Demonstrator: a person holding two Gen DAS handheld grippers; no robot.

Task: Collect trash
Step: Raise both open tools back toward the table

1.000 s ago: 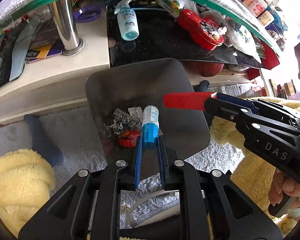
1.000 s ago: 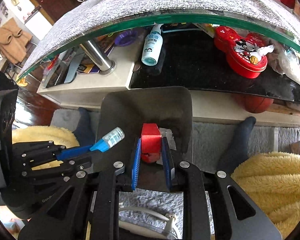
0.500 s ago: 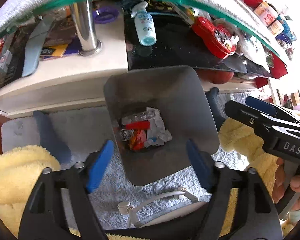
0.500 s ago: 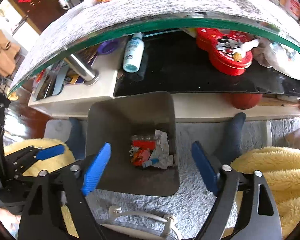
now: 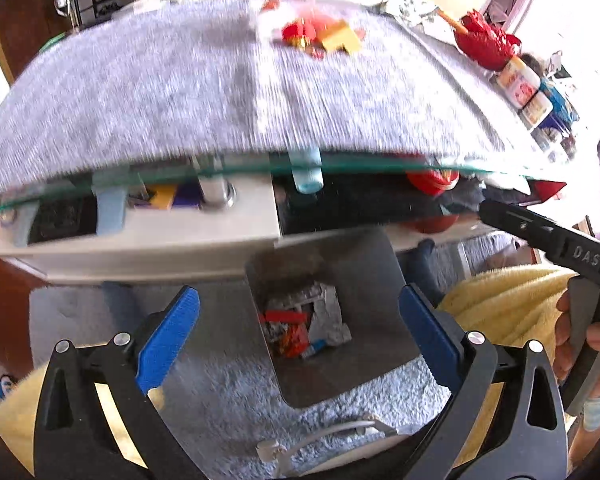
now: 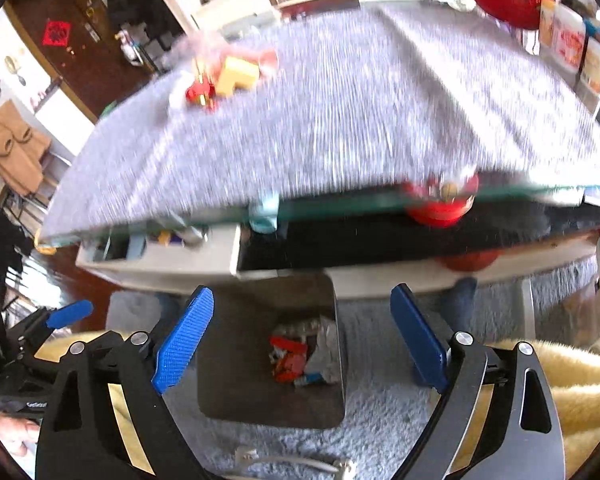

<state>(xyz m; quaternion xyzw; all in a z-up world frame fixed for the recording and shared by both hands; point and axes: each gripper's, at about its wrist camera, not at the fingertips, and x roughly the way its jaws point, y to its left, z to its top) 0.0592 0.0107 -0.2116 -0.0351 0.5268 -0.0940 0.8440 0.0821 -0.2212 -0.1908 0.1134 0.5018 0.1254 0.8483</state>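
Note:
A dark grey bin (image 5: 372, 272) (image 6: 240, 344) stands on the rug below both grippers. Inside it lies a pile of trash (image 5: 300, 328) (image 6: 300, 356): red scraps, crumpled foil and a small blue-and-white tube. My left gripper (image 5: 298, 294) hangs above the bin, its jaws opening wide with nothing between them. My right gripper (image 6: 302, 291) is likewise above the bin, jaws opening and holding nothing. One blue finger (image 6: 70, 312) of the left gripper shows at the left of the right wrist view. On the grey table cloth (image 5: 180, 100) sit red and yellow pieces (image 5: 320, 36) (image 6: 220, 80), blurred.
The glass table edge (image 5: 340, 168) overhangs a shelf with a pale blue bottle (image 5: 306, 176) and a red tin (image 6: 440, 204). Jars (image 5: 520, 84) stand at the table's right. A yellow fluffy blanket (image 5: 500, 300) flanks the bin. A white cable (image 5: 320, 436) lies on the rug.
The left gripper let go of the blue-and-white tube and the right its red piece; both now lie in the bin. Both grippers opened wide and rose, bringing the table top into view.

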